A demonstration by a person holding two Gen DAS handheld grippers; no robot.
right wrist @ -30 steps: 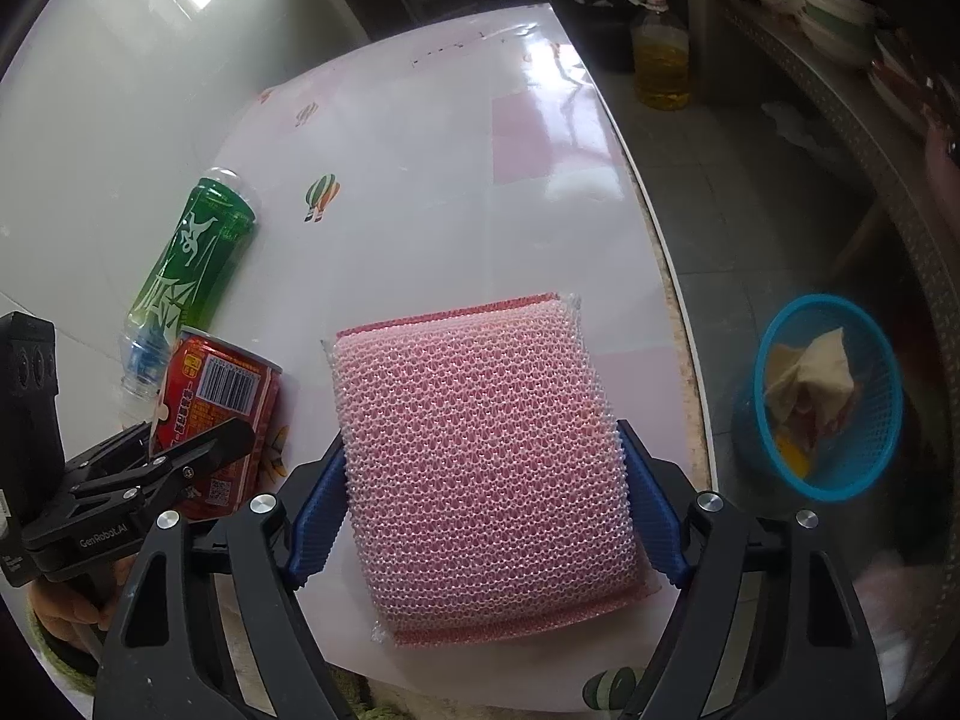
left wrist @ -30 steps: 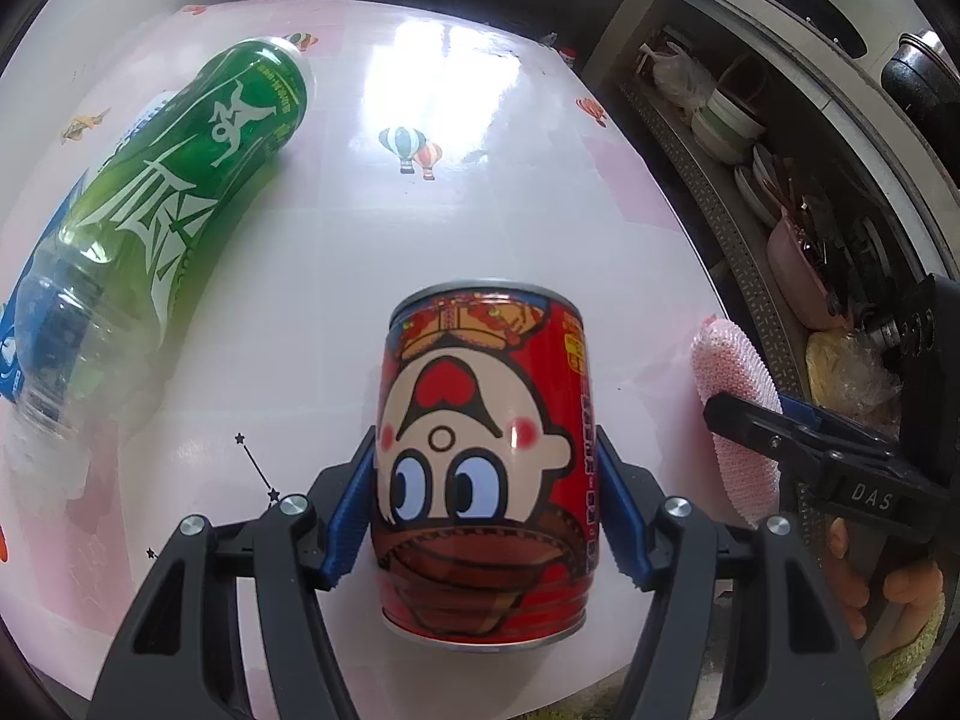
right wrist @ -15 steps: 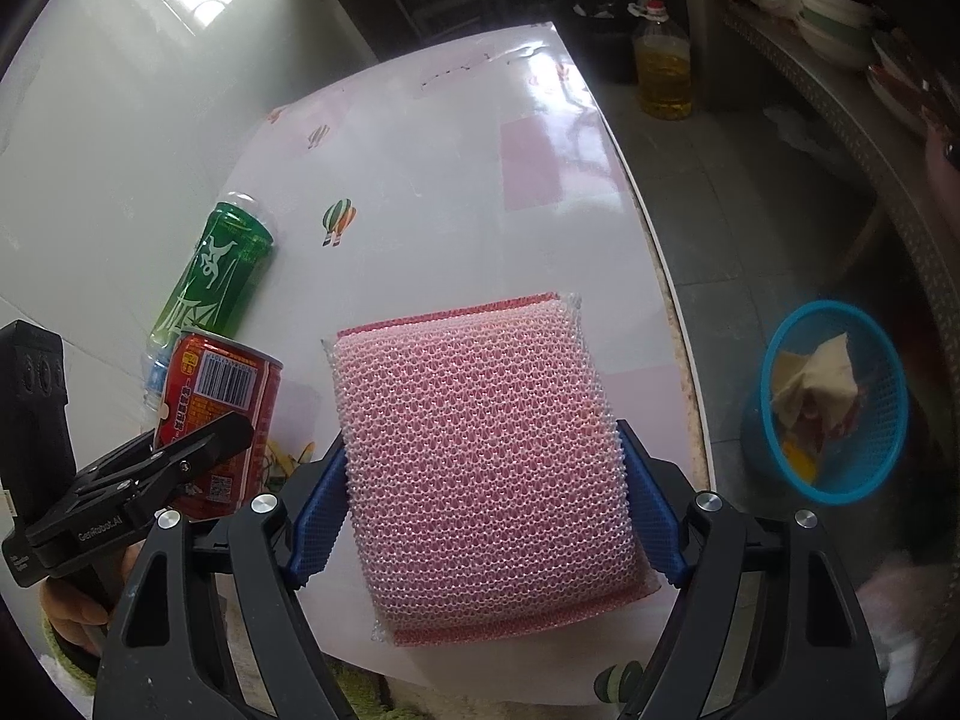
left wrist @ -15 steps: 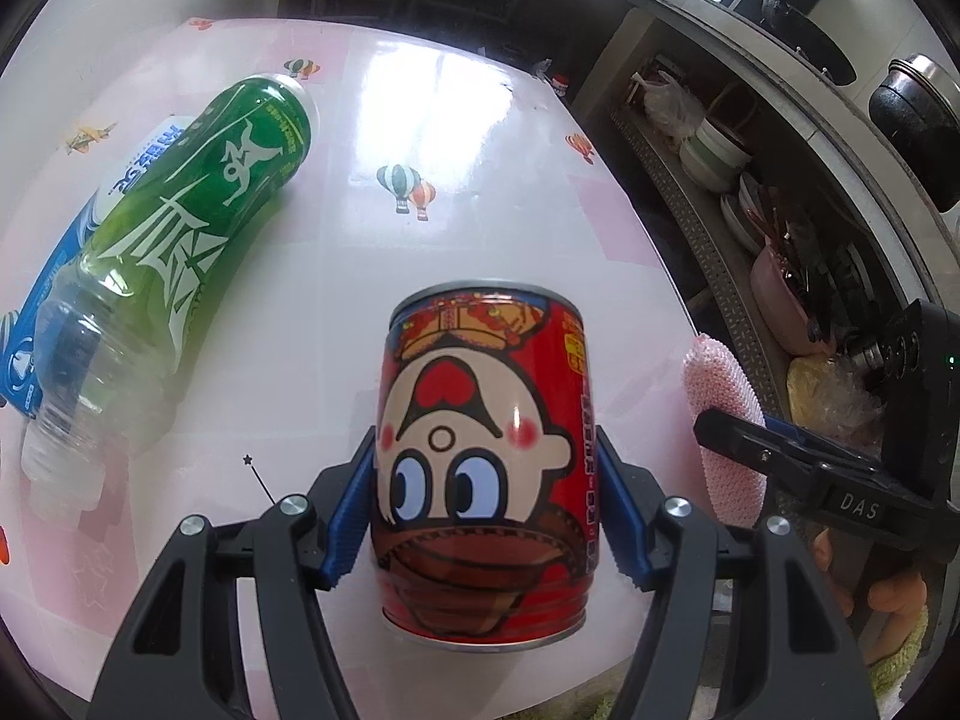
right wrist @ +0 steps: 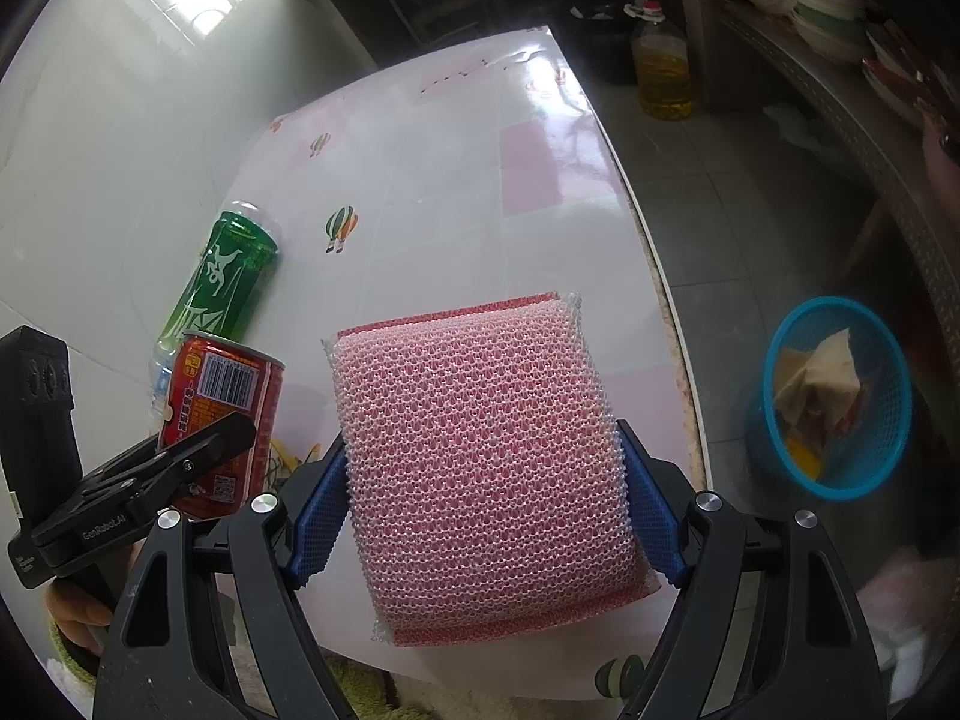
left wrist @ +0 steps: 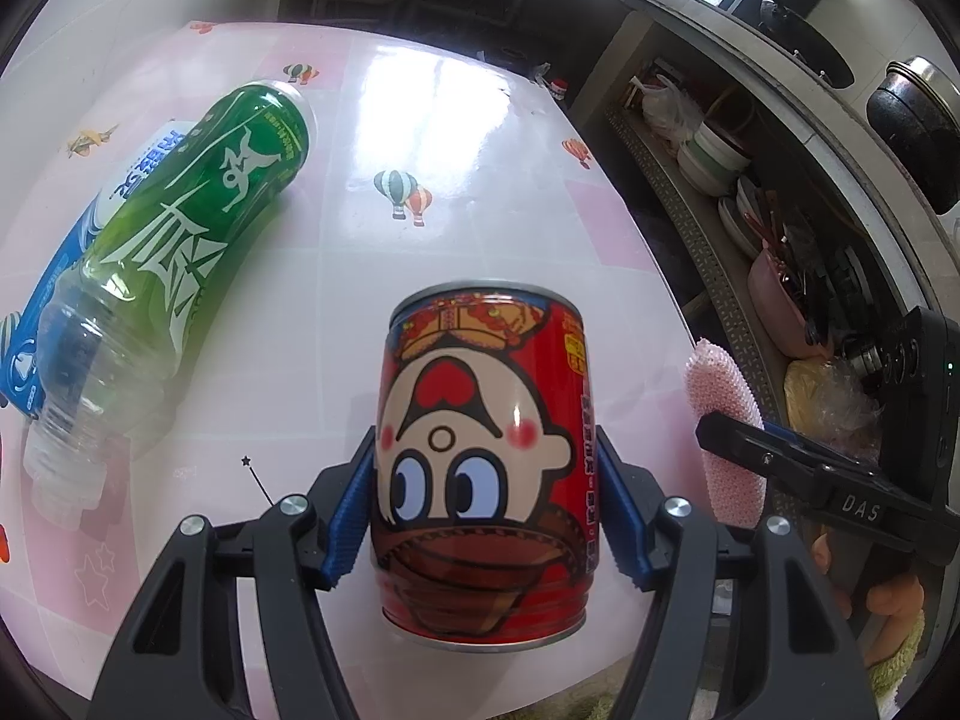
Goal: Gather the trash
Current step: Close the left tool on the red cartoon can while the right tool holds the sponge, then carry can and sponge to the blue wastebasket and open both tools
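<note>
**Both tongs loaded, bin run next**

We hold the red can [left wrist: 480,474] clamped in the left tongs [left wrist: 483,516] and the pink sponge [right wrist: 486,468] clamped in the right tongs [right wrist: 483,516], both near the table [right wrist: 432,180] edge. The blue bin [right wrist: 840,396] sits on the floor at 3 o'clock of the sponge. We should keep both squeezes steady, swing right, and release only over the bin's mouth. The green bottle [left wrist: 180,276] lies at 10 o'clock of the can, still to collect. The can's base contact is unclear; bin contents are blurred.
</note>
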